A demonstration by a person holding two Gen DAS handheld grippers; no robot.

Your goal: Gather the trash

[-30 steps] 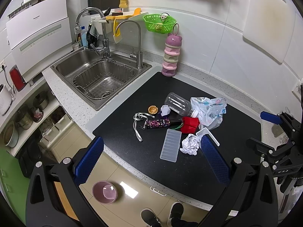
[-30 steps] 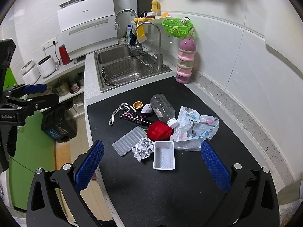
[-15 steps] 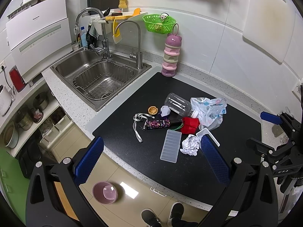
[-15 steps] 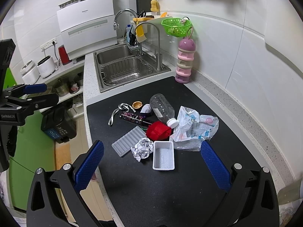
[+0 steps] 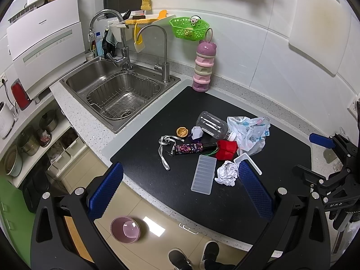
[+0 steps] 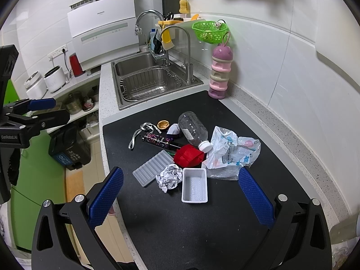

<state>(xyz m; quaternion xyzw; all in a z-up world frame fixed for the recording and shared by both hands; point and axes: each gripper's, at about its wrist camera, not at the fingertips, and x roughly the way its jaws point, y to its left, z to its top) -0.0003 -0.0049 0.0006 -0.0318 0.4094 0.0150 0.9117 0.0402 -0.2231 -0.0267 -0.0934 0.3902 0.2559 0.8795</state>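
A litter pile lies on the black mat (image 5: pixel 157 180) (image 6: pixel 180 225): a clear plastic bottle (image 5: pixel 211 124) (image 6: pixel 192 128), a plastic bag (image 5: pixel 249 132) (image 6: pixel 229 155), red crumpled paper (image 5: pixel 226 149) (image 6: pixel 189 155), a white paper ball (image 5: pixel 227 172) (image 6: pixel 169 176), a small white tray (image 6: pixel 194 185), a ribbed clear lid (image 5: pixel 203 174) (image 6: pixel 150 167), a patterned tube (image 5: pixel 191 147) (image 6: pixel 157 139), a lanyard (image 5: pixel 165 148) and a nutshell (image 5: pixel 182 131). My left gripper (image 5: pixel 180 189) hangs open above the mat's near edge. My right gripper (image 6: pixel 180 198) stands open just above the tray, holding nothing.
A steel sink (image 5: pixel 121 92) with a wire basket lies left of the mat. A stacked pink container (image 5: pixel 203 67) stands by the wall. On the floor are a pink bowl (image 5: pixel 124 229) and a person's shoes (image 5: pixel 193 256). A black bin (image 6: pixel 69 150) stands beside the counter.
Almost nothing has changed. The right wrist view has drifted very slightly, so the pile sits a touch higher in the frame. Both grippers stay open and empty.
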